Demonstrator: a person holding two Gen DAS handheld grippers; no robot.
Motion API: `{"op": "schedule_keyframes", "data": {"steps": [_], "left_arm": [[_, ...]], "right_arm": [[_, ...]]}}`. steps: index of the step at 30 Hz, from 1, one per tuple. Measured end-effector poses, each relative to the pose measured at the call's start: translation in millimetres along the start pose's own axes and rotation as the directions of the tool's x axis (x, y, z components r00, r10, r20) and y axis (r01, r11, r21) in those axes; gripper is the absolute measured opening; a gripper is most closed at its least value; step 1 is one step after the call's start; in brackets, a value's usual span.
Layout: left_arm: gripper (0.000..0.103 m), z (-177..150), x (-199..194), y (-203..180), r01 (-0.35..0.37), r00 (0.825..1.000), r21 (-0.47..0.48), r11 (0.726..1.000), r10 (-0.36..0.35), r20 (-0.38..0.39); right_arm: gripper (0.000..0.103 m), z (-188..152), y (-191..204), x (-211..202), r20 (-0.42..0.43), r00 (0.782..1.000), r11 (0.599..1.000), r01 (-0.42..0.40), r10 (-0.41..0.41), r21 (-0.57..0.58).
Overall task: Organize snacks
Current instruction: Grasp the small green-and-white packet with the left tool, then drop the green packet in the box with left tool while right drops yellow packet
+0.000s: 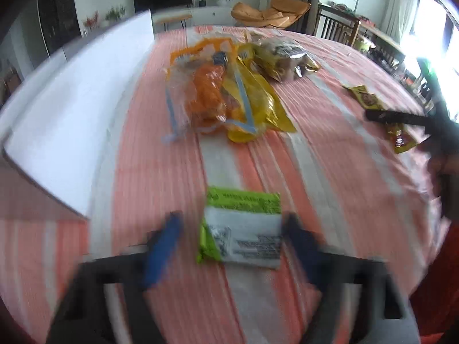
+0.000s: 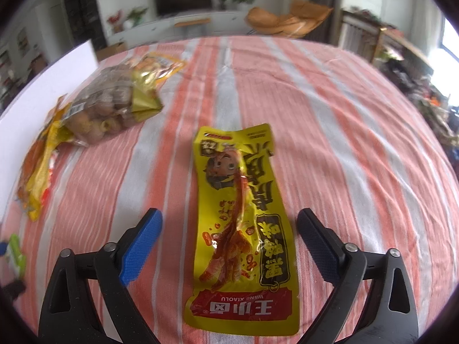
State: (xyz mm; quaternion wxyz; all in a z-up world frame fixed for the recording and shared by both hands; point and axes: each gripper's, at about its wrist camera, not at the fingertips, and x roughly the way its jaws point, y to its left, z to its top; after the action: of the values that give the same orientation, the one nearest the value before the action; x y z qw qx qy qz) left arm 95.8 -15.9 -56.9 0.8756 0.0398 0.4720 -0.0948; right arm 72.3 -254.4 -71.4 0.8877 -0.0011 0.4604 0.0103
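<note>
A small green and white snack packet (image 1: 243, 229) lies on the striped cloth between the fingers of my left gripper (image 1: 232, 220). The jaws are open: the right finger is at the packet's edge, and a gap shows beside the blue left pad (image 1: 169, 235). The view is blurred. My right gripper (image 2: 229, 218) is open, its fingers wide on either side of a long yellow packet (image 2: 243, 200) printed with a cartoon face, not touching it. In the left wrist view that gripper's black finger (image 1: 401, 119) crosses the same yellow packet (image 1: 401, 140).
A pile of snack bags sits further back: an orange one in clear wrap (image 1: 206, 91), yellow ones (image 1: 258, 106), and a bag of brown round snacks (image 2: 97, 114). A white box (image 1: 71, 109) stands along the left. A person's hand (image 1: 447, 172) is at the right edge.
</note>
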Motion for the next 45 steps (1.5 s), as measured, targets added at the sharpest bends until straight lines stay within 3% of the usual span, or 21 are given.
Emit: {"op": "schedule_keyframes", "data": {"steps": [3, 5, 7, 10, 14, 15, 16, 17, 22, 25, 29, 31, 34, 39, 40, 41, 42, 43, 44, 45], "left_arm": [[0.050, -1, -3, 8, 0.051, 0.998, -0.044, 0.998, -0.050, 0.023], [0.049, -4, -5, 15, 0.083, 0.996, -0.087, 0.993, -0.081, 0.032], [0.049, -5, -8, 20, 0.112, 0.993, -0.111, 0.987, -0.109, 0.034], [0.049, -7, -19, 28, 0.146, 0.989, -0.136, 0.980, -0.140, 0.056], [0.049, -10, -41, 33, 0.179, 0.982, -0.144, 0.973, -0.167, 0.093], [0.049, -10, -45, 34, 0.186, 0.980, -0.147, 0.972, -0.172, 0.102], [0.049, -10, -50, 36, 0.194, 0.978, -0.152, 0.969, -0.179, 0.111], [0.050, -9, -54, 39, 0.206, 0.975, -0.159, 0.966, -0.188, 0.121], [0.050, 2, -75, 46, 0.256, 0.959, -0.182, 0.949, -0.226, 0.172], [0.050, 8, -90, 58, 0.277, 0.950, -0.205, 0.939, -0.236, 0.206], [0.050, 27, -119, 100, 0.272, 0.942, -0.254, 0.928, -0.203, 0.266], [0.050, 41, -130, 133, 0.218, 0.948, -0.283, 0.934, -0.134, 0.288], [0.050, 57, -144, 182, 0.144, 0.954, -0.328, 0.934, -0.043, 0.298], [0.051, 68, -144, 262, -0.014, 0.961, -0.422, 0.906, 0.128, 0.244], [0.060, 68, -142, 272, -0.044, 0.960, -0.443, 0.895, 0.161, 0.228], [0.082, 66, -139, 282, -0.064, 0.959, -0.465, 0.883, 0.183, 0.215], [0.092, 65, -136, 291, -0.075, 0.959, -0.485, 0.872, 0.196, 0.205], [0.101, 60, -133, 300, -0.091, 0.956, -0.511, 0.855, 0.219, 0.195], [0.101, 54, -132, 304, -0.106, 0.952, -0.528, 0.843, 0.239, 0.191], [0.101, 47, -131, 305, -0.112, 0.950, -0.538, 0.835, 0.249, 0.188]], "right_arm": [[0.095, 18, -31, 1, -0.127, 0.975, 0.978, -0.166, 0.182, 0.130], [0.095, 31, -51, -5, -0.155, 0.955, 0.943, -0.208, 0.253, 0.262], [0.095, 45, -51, -10, -0.206, 0.955, 0.959, -0.163, 0.212, 0.231], [0.095, 46, -20, 4, -0.326, 0.940, 0.995, -0.094, 0.098, 0.029], [0.090, 30, -4, 23, -0.373, 0.926, 0.997, -0.067, 0.050, -0.035], [0.082, 26, -4, 22, -0.363, 0.931, 0.998, -0.058, 0.041, -0.037], [0.049, 25, -3, 19, -0.338, 0.941, 0.998, -0.025, 0.003, -0.060], [0.043, 26, -3, 14, -0.315, 0.949, 0.997, -0.005, -0.019, -0.075], [0.041, 18, -16, -8, -0.288, 0.956, 0.999, -0.052, 0.052, 0.008], [0.041, 25, -19, -36, -0.222, 0.961, 0.984, -0.144, 0.164, 0.104], [0.041, 45, 11, -70, -0.151, 0.947, 0.957, -0.269, 0.283, 0.111], [0.042, 60, 46, -84, -0.122, 0.926, 0.934, -0.348, 0.356, 0.083], [0.042, 86, 117, -105, -0.088, 0.869, 0.874, -0.485, 0.486, 0.036], [0.044, 118, 272, -121, -0.095, 0.744, 0.738, -0.668, 0.662, -0.095], [0.045, 119, 294, -120, -0.102, 0.733, 0.724, -0.680, 0.672, -0.117], [0.052, 121, 322, -118, -0.106, 0.723, 0.710, -0.691, 0.683, -0.140], [0.057, 123, 345, -112, -0.111, 0.712, 0.696, -0.701, 0.693, -0.155], [0.076, 125, 368, -102, -0.122, 0.701, 0.681, -0.712, 0.702, -0.171], [0.087, 128, 388, -90, -0.133, 0.697, 0.674, -0.716, 0.705, -0.179], [0.087, 129, 396, -82, -0.128, 0.706, 0.685, -0.707, 0.696, -0.178]]}}
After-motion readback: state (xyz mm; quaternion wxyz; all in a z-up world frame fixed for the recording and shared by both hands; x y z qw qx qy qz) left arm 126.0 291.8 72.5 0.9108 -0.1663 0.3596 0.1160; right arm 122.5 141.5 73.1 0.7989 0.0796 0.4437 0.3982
